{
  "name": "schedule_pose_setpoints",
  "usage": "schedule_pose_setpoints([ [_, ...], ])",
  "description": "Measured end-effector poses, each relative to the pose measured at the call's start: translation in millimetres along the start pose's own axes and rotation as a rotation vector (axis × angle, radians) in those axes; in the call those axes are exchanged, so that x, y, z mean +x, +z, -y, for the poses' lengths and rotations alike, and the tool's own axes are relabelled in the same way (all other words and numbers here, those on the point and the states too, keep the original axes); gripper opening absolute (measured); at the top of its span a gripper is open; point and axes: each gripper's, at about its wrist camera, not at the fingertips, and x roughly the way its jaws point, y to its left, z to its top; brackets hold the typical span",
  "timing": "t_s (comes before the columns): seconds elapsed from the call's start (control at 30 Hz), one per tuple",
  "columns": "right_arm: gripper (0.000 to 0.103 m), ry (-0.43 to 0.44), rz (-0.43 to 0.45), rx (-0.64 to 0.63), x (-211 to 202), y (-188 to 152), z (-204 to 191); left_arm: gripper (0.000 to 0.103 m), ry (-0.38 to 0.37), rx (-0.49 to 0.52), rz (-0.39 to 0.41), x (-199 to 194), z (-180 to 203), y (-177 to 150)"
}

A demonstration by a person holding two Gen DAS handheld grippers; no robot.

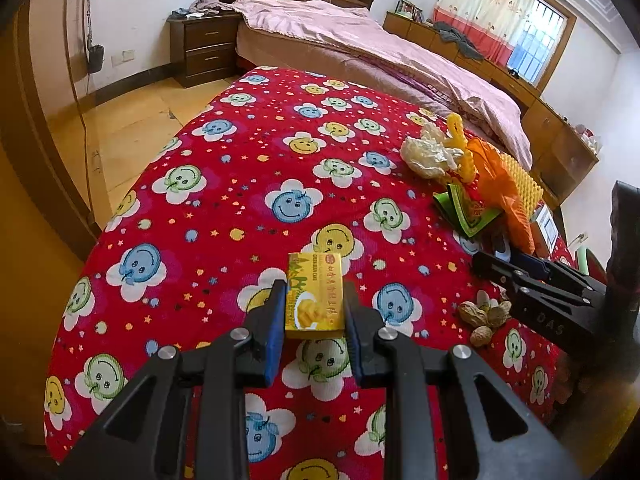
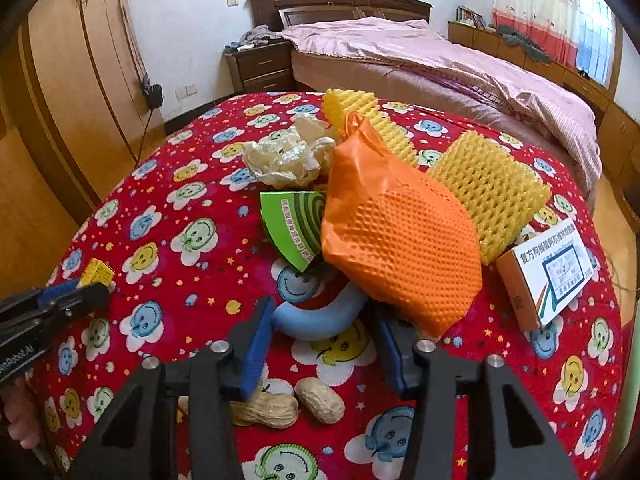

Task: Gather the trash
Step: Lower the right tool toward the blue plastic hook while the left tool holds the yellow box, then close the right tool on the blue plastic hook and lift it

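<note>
The small yellow cardboard box point(image 1: 315, 295) carried the English words "GREEN BEAN CAKE" along its top edge, with red Chinese characters down its right side that were too small to read. The black plastic body of the right gripper point(image 1: 552, 316) bore raised letters that looked like "OAS". The black body of the left gripper point(image 2: 24, 354) showed white lettering ending in "Robot.AI". The white-and-orange medicine carton point(image 2: 548, 278) carried large blue Chinese characters beginning "复方"; the rest stayed unclear. The green printed card point(image 2: 294, 226) had white Chinese text, illegible.
</note>
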Motion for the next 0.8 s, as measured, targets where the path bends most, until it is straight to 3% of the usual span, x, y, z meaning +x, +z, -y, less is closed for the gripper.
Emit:
schedule_pose_setpoints([
  [0.33, 0.048, 0.053, 0.057, 0.041, -33, -6, 0, 0.027, -0.029, 0.000, -0.001, -4, 6, 1],
  [0.67, 0.046, 0.161, 0.071, 0.119, -68, -21, 12, 0.027, -0.070, 0.041, 0.027, -22, 25, 3],
  [0.8, 0.042, 0.153, 0.074, 0.127, -83, -31, 17, 0.027, -0.086, 0.071, 0.041, -28, 37, 6],
])
